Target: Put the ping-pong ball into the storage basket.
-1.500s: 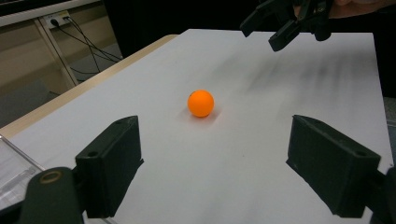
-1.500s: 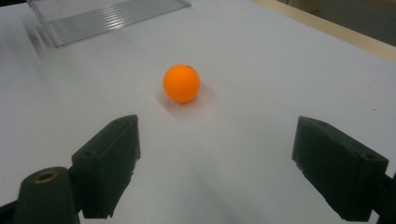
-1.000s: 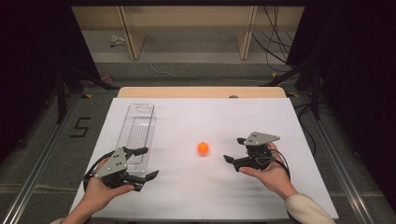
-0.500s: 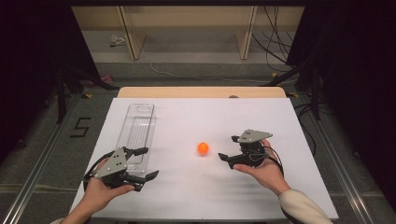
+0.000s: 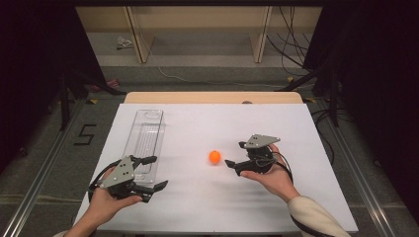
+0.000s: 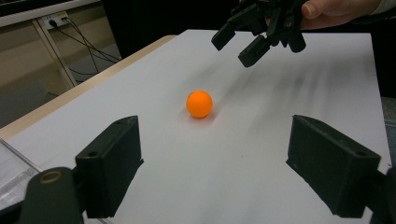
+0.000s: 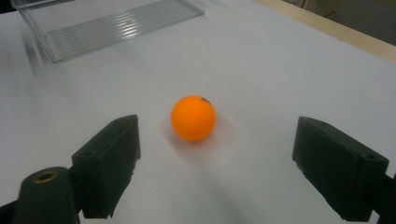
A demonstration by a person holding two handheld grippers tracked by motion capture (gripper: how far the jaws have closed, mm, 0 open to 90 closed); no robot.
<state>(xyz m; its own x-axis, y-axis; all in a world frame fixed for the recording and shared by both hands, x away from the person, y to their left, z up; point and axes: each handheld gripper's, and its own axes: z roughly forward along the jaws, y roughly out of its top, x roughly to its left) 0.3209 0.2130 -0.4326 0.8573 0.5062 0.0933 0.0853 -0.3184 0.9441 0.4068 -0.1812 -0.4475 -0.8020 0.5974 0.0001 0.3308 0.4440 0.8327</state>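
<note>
Left gripper (image 5: 150,173) sits nearest, jaws wide apart over the clear tray's (image 5: 146,136) near end, possibly touching it. Farther in, the orange ball (image 5: 215,157) lies on the white table (image 5: 197,123), the right gripper (image 5: 236,154) gaping just beside it.

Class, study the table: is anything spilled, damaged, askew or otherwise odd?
Nothing stands out. The orange ball sits whole on the white table, apart from the clear tray, which lies flat. The right gripper is open near the ball; the left gripper is open too.
</note>
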